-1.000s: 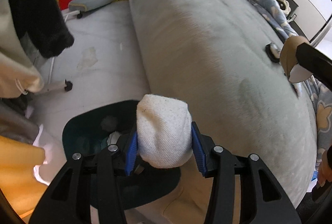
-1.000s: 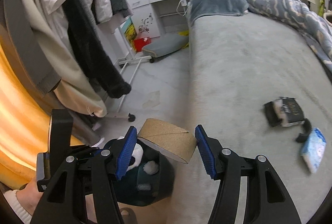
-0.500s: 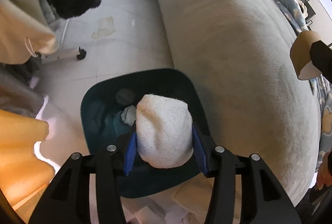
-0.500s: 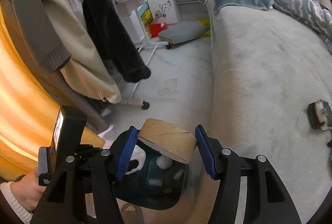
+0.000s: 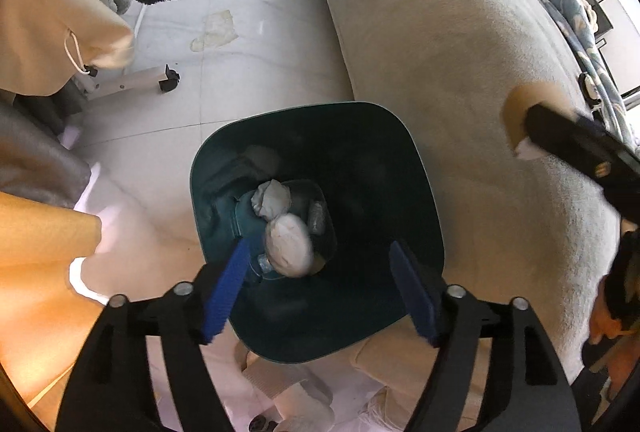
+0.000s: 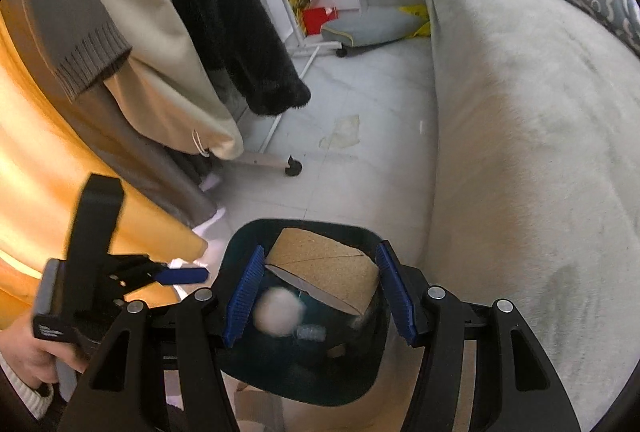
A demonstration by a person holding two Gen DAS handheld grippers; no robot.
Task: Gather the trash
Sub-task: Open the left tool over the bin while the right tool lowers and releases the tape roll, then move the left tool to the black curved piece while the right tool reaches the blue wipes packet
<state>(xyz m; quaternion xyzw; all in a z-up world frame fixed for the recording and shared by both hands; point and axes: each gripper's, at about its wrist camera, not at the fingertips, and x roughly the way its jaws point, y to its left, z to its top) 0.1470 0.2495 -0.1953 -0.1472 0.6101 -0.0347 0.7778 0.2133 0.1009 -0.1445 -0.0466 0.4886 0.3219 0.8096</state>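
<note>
A dark teal bin point(image 5: 420, 168) stands on the floor beside the bed, with crumpled paper and a plastic bottle at its bottom. My left gripper point(image 5: 319, 243) hangs over the bin mouth and its jaws are opening. No pad touches the white cloth wad point(image 5: 289, 245), which is loose and down inside the bin. It shows as a blur point(image 6: 278, 312) in the right wrist view. My right gripper point(image 6: 320, 248) is shut on a brown cardboard roll point(image 6: 328, 272), held just above the bin's rim point(image 6: 304, 222). The same roll point(image 5: 520, 104) appears at the right of the left wrist view.
The grey bed point(image 5: 440, 52) runs along the bin's right side. A clothes rack with a black coat point(image 6: 240, 32) and beige garments stands left, its caster foot point(image 6: 294, 166) on the tiles. An orange curtain point(image 6: 32, 152) hangs at far left. A stain point(image 5: 214, 30) marks the floor.
The left jaws have spread and let go of the white wad, which has dropped into the bin. Both grippers have come down over the bin; the right still grips the roll.
</note>
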